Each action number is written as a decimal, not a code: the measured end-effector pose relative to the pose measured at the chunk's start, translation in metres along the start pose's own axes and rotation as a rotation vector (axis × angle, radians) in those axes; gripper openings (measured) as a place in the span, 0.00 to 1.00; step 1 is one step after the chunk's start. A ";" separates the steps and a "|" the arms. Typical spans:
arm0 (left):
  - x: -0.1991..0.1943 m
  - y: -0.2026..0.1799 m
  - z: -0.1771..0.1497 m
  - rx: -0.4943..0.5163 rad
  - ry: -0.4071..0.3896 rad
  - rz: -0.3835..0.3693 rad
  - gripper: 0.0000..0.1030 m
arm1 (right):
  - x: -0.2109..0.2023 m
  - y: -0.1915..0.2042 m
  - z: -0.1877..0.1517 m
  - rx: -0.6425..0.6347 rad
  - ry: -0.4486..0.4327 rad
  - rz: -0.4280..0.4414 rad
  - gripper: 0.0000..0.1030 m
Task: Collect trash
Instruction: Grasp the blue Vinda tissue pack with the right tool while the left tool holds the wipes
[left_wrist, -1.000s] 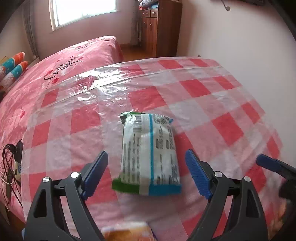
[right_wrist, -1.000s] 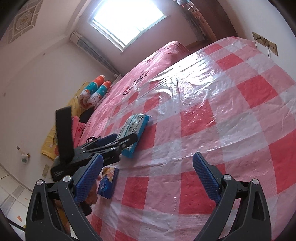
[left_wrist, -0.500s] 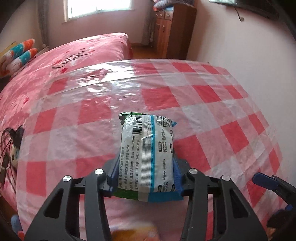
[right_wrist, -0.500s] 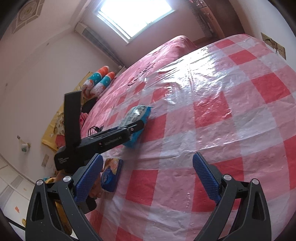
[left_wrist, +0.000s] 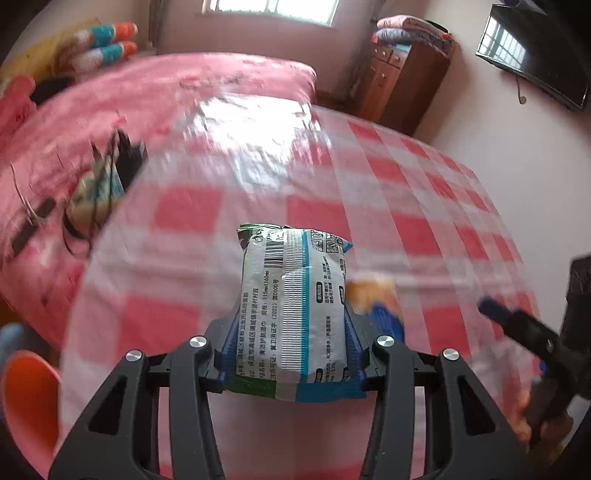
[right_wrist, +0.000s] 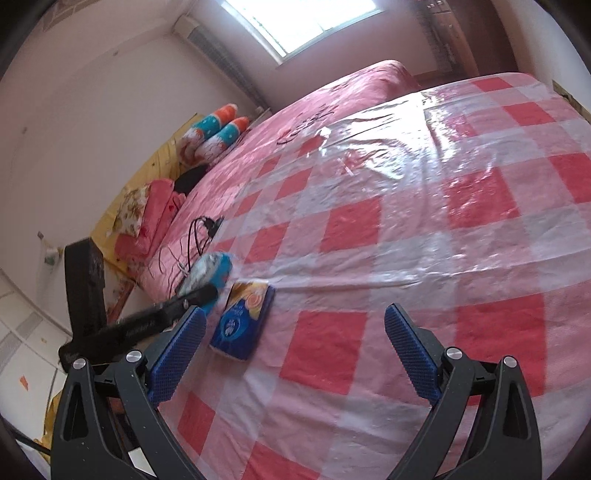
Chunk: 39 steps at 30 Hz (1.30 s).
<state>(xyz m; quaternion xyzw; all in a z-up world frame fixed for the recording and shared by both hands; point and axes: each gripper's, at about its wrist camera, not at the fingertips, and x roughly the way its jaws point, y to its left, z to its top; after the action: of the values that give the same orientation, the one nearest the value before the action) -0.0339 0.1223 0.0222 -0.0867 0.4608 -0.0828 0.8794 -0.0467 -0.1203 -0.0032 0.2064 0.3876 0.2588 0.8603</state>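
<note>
The left claw (left_wrist: 291, 354) is closed on a wipes pack (left_wrist: 295, 314); its blue pads are pressed against both long sides of the pack's near half. The pack's near end is partly covered by the claw's black arms, and its far end is seen jutting out over the worktop (left_wrist: 207, 280), which is covered by a red-and-white checked plastic sheet. Whether the pack is lifted clear of the sheet cannot be told from the left wrist view, where the surroundings are smeared by blur.

Just right of the pack, a small orange-and-blue packet (left_wrist: 380, 299) is seen on the worktop, half hidden behind the pack and blurred. In the right wrist view the same packet (right_wrist: 243, 321) is shown lying flat near the worktop's left edge, close beside the held pack (right_wrist: 210, 269), which is itself blurred and partly covered by the left claw's arm.

The right claw (right_wrist: 291, 354) is held wide open over the checked sheet, with nothing between its pads. In the left wrist view it is only a dark blurred shape at the right edge, its far tip (left_wrist: 491, 306) being made out.

An orange object (left_wrist: 26, 402) is cut off at the lower left edge and cannot be identified. A pink bed (right_wrist: 332, 96) lies beyond the worktop.
</note>
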 end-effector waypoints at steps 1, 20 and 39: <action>0.001 -0.003 -0.005 -0.002 0.008 -0.018 0.47 | 0.000 0.001 0.000 -0.007 -0.002 -0.011 0.93; -0.026 0.006 -0.035 -0.110 -0.052 -0.124 0.46 | 0.014 0.022 -0.010 -0.042 0.069 -0.069 0.93; -0.052 0.070 -0.067 -0.185 -0.058 -0.132 0.47 | 0.068 0.084 -0.029 -0.327 0.119 -0.321 0.70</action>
<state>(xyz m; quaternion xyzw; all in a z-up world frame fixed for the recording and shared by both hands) -0.1136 0.1970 0.0101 -0.2002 0.4340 -0.0951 0.8732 -0.0545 -0.0091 -0.0124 -0.0156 0.4183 0.1898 0.8881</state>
